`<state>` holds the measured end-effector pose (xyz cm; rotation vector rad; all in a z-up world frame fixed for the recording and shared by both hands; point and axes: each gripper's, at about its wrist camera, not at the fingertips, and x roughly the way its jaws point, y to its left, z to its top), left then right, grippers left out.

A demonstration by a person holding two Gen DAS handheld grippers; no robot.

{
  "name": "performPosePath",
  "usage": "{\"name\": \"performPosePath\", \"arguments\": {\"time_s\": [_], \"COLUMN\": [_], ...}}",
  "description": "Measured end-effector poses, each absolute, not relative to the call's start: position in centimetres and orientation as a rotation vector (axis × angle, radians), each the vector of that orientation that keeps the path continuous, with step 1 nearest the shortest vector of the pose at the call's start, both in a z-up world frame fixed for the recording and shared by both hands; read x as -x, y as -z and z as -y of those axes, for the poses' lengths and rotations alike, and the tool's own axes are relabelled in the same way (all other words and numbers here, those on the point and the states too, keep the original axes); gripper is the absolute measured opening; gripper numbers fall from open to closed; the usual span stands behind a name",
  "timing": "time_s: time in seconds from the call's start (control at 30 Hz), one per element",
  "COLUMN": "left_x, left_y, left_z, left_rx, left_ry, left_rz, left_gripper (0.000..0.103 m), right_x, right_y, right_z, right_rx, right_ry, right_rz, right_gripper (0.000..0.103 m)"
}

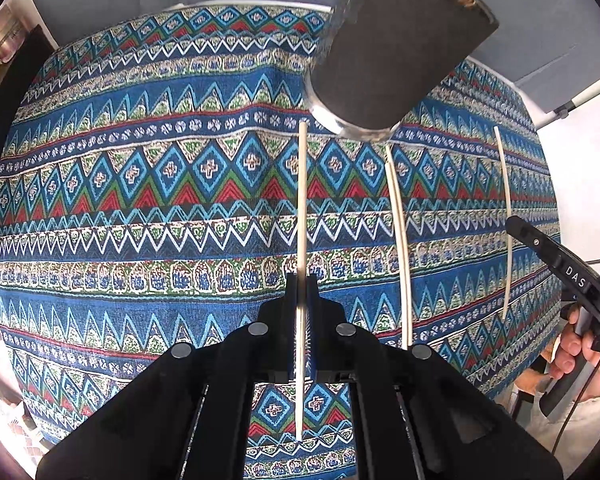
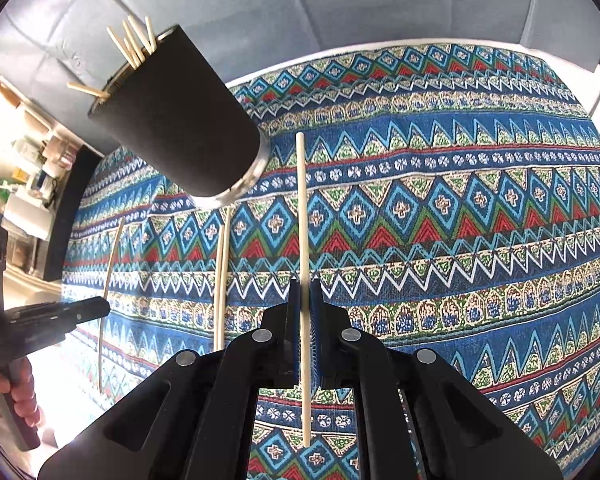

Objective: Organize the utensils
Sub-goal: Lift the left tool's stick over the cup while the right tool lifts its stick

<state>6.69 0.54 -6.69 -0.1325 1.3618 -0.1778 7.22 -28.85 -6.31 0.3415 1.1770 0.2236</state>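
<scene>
The left chopstick (image 1: 302,200) runs straight down the middle of your left gripper (image 1: 302,280), whose jaws are drawn in narrow and pinch it a little past mid-length, so a long front part points towards the holder (image 2: 172,120) and a shorter tail trails back under the camera. The right chopstick (image 2: 302,208) sits the same way in your right gripper (image 2: 305,284), which is also closed tight on its stick. Gripping each one along the finger axis looks deliberate: it keeps the stick from swinging and gives you a free tip to aim at the cup's mouth. Whether either stick is clear of the cloth or only just off it cannot be told from these views. Between your two grippers a loose pair (image 1: 398,240) lies side by side on the patterned tablecloth (image 1: 140,200), roughly parallel to the sticks you hold, with its far ends close to the holder's shiny base. The holder is a dark cup standing at the far side of the cloth, with a bunch of sticks (image 2: 134,42) already poking out of its top, so it is evidently the collecting place. Judging by that, you are partway through: two sticks in hand, two on the cloth. The likely trouble is the crowded opening, where a tip could catch on the sticks already inside.
</scene>
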Motion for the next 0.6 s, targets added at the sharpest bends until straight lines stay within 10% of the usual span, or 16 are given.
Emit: {"name": "performPosePath", "arguments": {"time_s": [0.6], "left_x": [-11.6], "left_y": [-7.8], "left_z": [1.2], "left_rx": [0.09], "left_ry": [0.218], "left_rz": [-0.993], "left_gripper": [0.004], "right_x": [-12.0], "right_y": [-5.2], "right_z": [24.3], "right_rx": [-0.255], "right_ry": [-0.347], "right_rz": [-0.874], "right_gripper": [0.005]}}
